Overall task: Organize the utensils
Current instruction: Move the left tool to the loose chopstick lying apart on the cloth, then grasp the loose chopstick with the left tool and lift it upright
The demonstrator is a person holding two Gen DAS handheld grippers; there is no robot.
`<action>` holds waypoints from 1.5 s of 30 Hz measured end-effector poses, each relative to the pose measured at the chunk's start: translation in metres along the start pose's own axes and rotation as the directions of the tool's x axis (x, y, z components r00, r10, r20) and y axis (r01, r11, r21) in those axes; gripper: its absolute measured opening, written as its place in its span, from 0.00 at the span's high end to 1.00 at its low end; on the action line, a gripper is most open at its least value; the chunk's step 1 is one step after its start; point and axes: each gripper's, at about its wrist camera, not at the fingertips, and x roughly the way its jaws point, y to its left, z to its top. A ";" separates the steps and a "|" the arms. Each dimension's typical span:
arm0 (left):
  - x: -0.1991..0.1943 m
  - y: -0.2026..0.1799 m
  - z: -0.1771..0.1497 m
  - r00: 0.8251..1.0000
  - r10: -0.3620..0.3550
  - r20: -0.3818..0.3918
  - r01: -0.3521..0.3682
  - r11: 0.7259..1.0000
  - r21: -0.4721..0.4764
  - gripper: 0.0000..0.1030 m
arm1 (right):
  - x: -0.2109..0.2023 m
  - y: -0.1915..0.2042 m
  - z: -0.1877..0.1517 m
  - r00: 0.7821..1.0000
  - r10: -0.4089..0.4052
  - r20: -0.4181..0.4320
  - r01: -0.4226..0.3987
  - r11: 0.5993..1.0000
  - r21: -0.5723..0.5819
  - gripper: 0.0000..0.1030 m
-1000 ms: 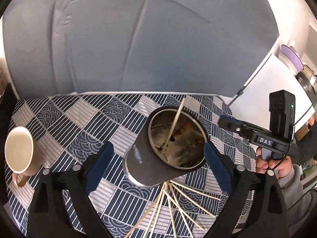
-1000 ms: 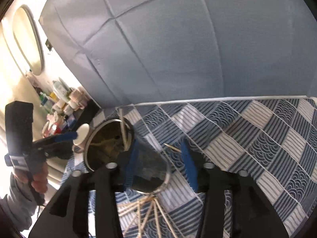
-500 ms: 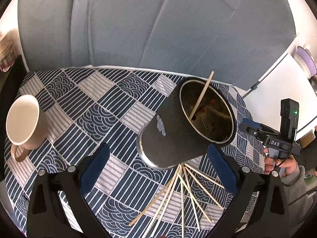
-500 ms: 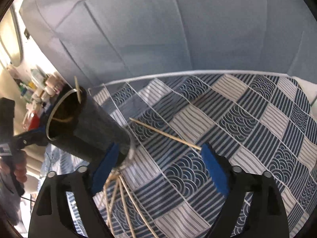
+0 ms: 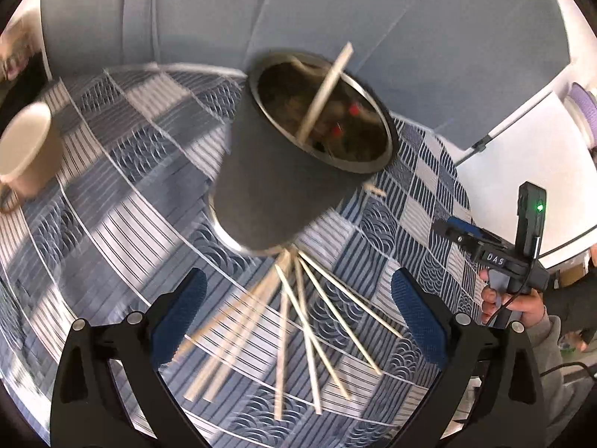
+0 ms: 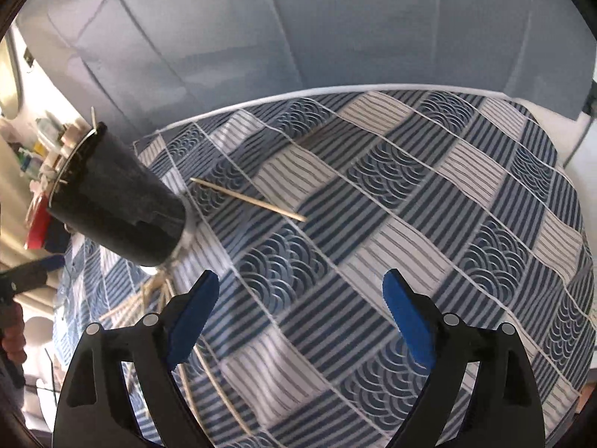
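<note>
Open left tool (image 5: 294, 321) above loose chopsticks (image 5: 298, 336) beside black cup (image 5: 276, 186).

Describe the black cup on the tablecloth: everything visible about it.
The black cup is a tall tumbler with a matte dark outside and a shiny metal rim and lining. It stands upright on the patterned tablecloth, neither gripper touching it. One chopstick leans inside, past the rim. Loose chopsticks fan out from its base.

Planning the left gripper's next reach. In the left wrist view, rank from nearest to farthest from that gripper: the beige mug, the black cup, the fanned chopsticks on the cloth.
1. Fanned chopsticks: on the cloth, right between the open left gripper's fingers.
2. Black cup: just beyond them, centre.
3. Beige mug: far left edge.
</note>
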 end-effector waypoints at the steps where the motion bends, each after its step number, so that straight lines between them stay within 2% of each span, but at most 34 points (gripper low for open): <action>1: 0.004 -0.005 -0.004 1.000 0.001 -0.007 -0.001 1.000 0.004 0.06 | -0.001 -0.005 -0.002 1.000 -0.001 -0.002 0.001 1.000 0.003 0.17; 3: 0.013 -0.018 -0.010 1.000 0.006 -0.024 -0.006 1.000 0.002 0.06 | -0.003 -0.017 -0.006 1.000 0.002 -0.006 -0.002 1.000 0.006 0.17; 7: 0.032 -0.048 -0.018 0.998 -0.027 -0.061 0.025 0.999 -0.042 0.06 | -0.003 -0.039 -0.013 1.000 0.004 -0.021 -0.004 1.000 0.003 0.17; 13: 0.077 -0.100 -0.015 0.992 -0.008 -0.126 0.002 0.999 -0.051 0.06 | 0.003 -0.067 -0.014 0.999 -0.018 -0.046 0.017 1.000 -0.011 0.17; 18: 0.116 -0.129 0.014 0.991 0.079 -0.111 -0.088 0.993 -0.081 0.06 | 0.016 -0.081 -0.013 0.995 -0.066 -0.077 0.062 0.997 -0.056 0.17; 20: 0.131 -0.132 0.028 0.987 0.115 -0.114 -0.127 0.986 -0.108 0.06 | 0.022 -0.083 -0.016 0.993 -0.081 -0.085 0.075 0.994 -0.075 0.17; 25: 0.163 -0.124 0.068 0.978 0.181 -0.106 -0.200 0.958 -0.205 0.06 | 0.030 -0.090 -0.027 0.994 -0.062 -0.095 0.055 0.996 -0.072 0.17; 29: 0.185 -0.112 0.084 0.961 0.247 -0.124 -0.272 0.924 -0.270 0.06 | 0.031 -0.094 -0.034 0.993 -0.075 -0.091 0.068 0.995 -0.072 0.17; 32: 0.201 -0.103 0.088 0.930 0.327 -0.167 -0.364 0.881 -0.302 0.06 | 0.030 -0.096 -0.036 0.992 -0.098 -0.085 0.091 0.993 -0.078 0.17; 35: 0.213 -0.093 0.089 0.911 0.355 -0.209 -0.408 0.847 -0.342 0.06 | 0.030 -0.101 -0.038 0.990 -0.109 -0.084 0.103 0.992 -0.071 0.17; 38: 0.216 -0.093 0.094 0.891 0.401 -0.212 -0.452 0.825 -0.340 0.07 | 0.029 -0.107 -0.040 0.987 -0.139 -0.086 0.135 0.989 -0.053 0.17; 39: 0.219 -0.095 0.096 0.875 0.428 -0.224 -0.481 0.814 -0.324 0.09 | 0.029 -0.109 -0.041 0.984 -0.153 -0.090 0.149 0.988 -0.051 0.17; 41: 0.222 -0.099 0.097 0.851 0.472 -0.230 -0.523 0.800 -0.295 0.14 | 0.029 -0.112 -0.043 0.981 -0.170 -0.094 0.167 0.985 -0.047 0.18; 42: 0.221 -0.101 0.097 0.851 0.477 -0.220 -0.524 0.803 -0.284 0.17 | 0.028 -0.113 -0.043 0.981 -0.170 -0.097 0.166 0.985 -0.045 0.18; 43: 0.220 -0.103 0.096 0.851 0.480 -0.211 -0.523 0.806 -0.277 0.26 | 0.026 -0.113 -0.044 0.978 -0.188 -0.093 0.184 0.982 -0.050 0.27; 44: 0.217 -0.105 0.096 0.853 0.483 -0.197 -0.521 0.811 -0.266 0.31 | 0.025 -0.112 -0.044 0.973 -0.213 -0.088 0.208 0.976 -0.061 0.41; 45: 0.215 -0.106 0.096 0.855 0.483 -0.190 -0.518 0.815 -0.261 0.44 | 0.023 -0.111 -0.045 0.969 -0.232 -0.082 0.226 0.971 -0.075 0.46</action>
